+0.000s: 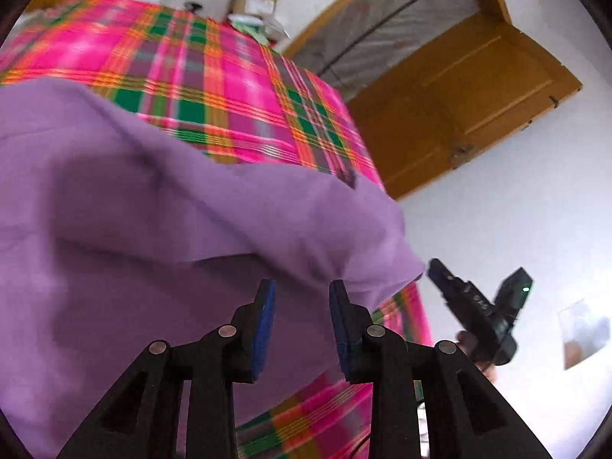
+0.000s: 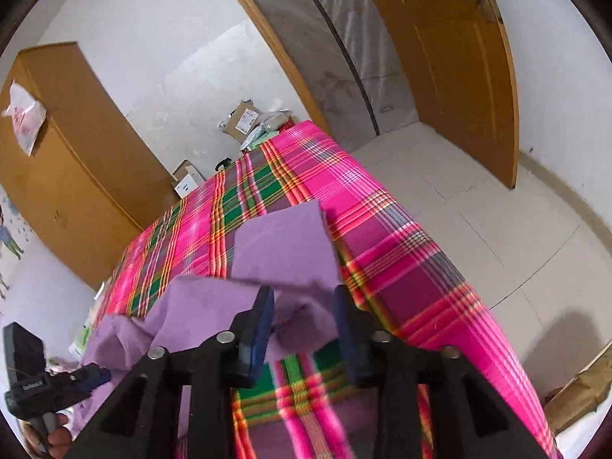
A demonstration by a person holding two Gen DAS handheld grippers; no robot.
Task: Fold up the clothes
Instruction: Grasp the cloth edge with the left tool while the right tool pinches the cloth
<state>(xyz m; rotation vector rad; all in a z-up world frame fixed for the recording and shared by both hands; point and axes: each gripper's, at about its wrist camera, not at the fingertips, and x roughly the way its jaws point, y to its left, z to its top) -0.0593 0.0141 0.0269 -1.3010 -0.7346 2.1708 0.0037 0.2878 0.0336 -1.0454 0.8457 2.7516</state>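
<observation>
Both tools gaping: left tool, right tool over purple garment (floor right-view only).

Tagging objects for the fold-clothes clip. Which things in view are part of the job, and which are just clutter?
Part of the job:
- purple garment
- plaid-covered table it lies on
- left gripper, fingers apart
- right gripper, fingers apart, purple cloth between them

Just lying about:
- cardboard boxes
- wooden cabinet
- wooden door
</observation>
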